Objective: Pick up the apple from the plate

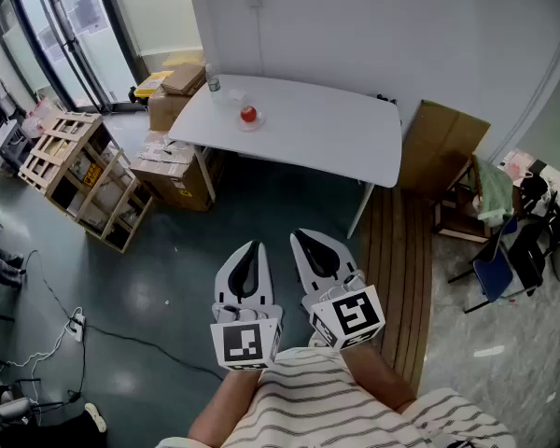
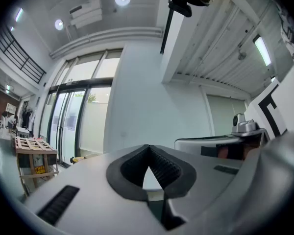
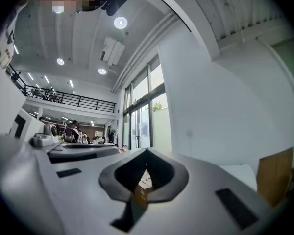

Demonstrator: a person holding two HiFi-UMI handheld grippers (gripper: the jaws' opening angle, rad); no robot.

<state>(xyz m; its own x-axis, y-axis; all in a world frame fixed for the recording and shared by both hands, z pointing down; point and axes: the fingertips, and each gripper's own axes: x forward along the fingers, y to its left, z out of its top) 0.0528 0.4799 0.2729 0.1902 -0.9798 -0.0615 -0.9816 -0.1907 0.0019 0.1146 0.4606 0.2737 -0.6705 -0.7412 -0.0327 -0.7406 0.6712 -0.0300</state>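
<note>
In the head view a red apple (image 1: 248, 114) lies on a clear plate (image 1: 251, 124) near the left end of a white table (image 1: 327, 138), far ahead of me. My left gripper (image 1: 254, 246) and right gripper (image 1: 298, 237) are held side by side close to my body, well short of the table. Both point level toward it. In each, the jaw tips meet and nothing is between them. The left gripper view shows the left gripper (image 2: 148, 147) shut against a pale wall. In the right gripper view the right gripper (image 3: 146, 151) is likewise shut.
A bottle (image 1: 212, 80) stands at the table's back left corner. Cardboard boxes (image 1: 173, 171) and a wooden crate shelf (image 1: 79, 180) sit left of the table. A brown board (image 1: 439, 152) leans right of it, with chairs (image 1: 499, 250) beyond. Cables (image 1: 65, 329) trail on the dark floor.
</note>
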